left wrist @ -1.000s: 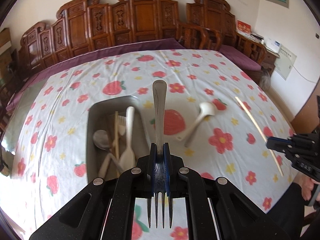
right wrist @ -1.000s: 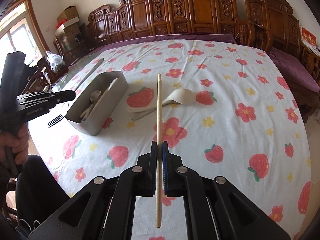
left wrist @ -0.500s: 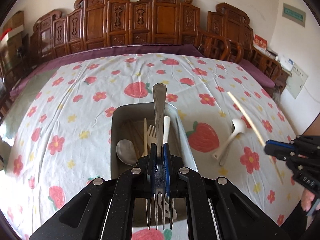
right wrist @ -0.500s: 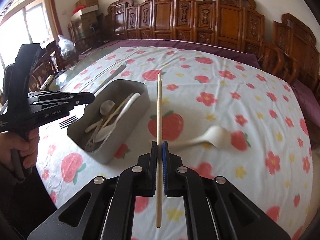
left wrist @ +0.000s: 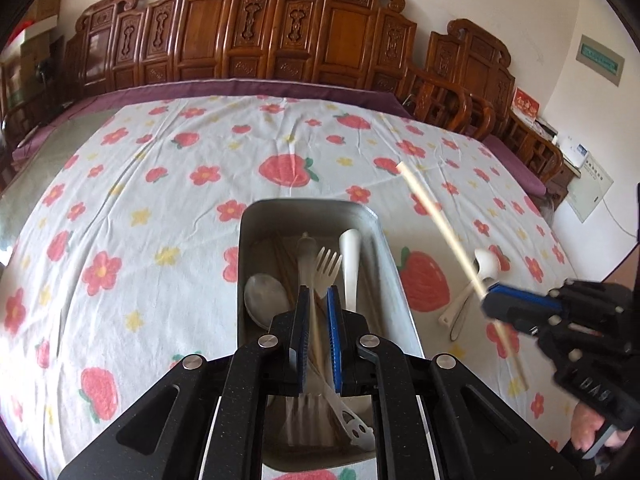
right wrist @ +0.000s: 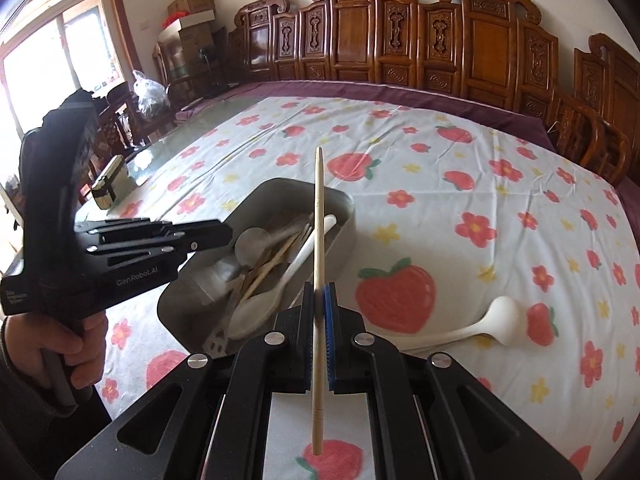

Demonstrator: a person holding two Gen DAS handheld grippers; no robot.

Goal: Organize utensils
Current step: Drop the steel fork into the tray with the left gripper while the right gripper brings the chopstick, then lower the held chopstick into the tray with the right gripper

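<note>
- At far left of the right wrist view, a hand [right wrist: 60,344] around the handle of the left gripper [left wrist: 317,316], poised just above the near end of the grey tray [left wrist: 308,206].
- Narrow gap between its jaws; a blurred metal fork [left wrist: 304,412] in line with that gap and low over the tray. Cannot tell whether clamped or already let go.
- Inside the tray: a metal spoon [left wrist: 264,300], a pale plastic fork [left wrist: 328,268], a white spoon [left wrist: 350,264] and thin wooden sticks, all lying lengthwise.
- Right of the tray, the right gripper [right wrist: 319,292], clamped tight around the middle of a wooden chopstick [right wrist: 318,240], pointed end up and forward, just beside the tray's right wall.
- Further right, a white ladle spoon [right wrist: 480,328] flat on the strawberry tablecloth [right wrist: 480,184], apart from the tray.
- Step in hand, by judgement: depositing the fork, with the chopstick next in line.
- Next move likely calling for: swinging the chopstick over the tray, lining it up with the tray's long side, lowering, then parting the jaws; afterwards, fetching the ladle spoon.
</note>
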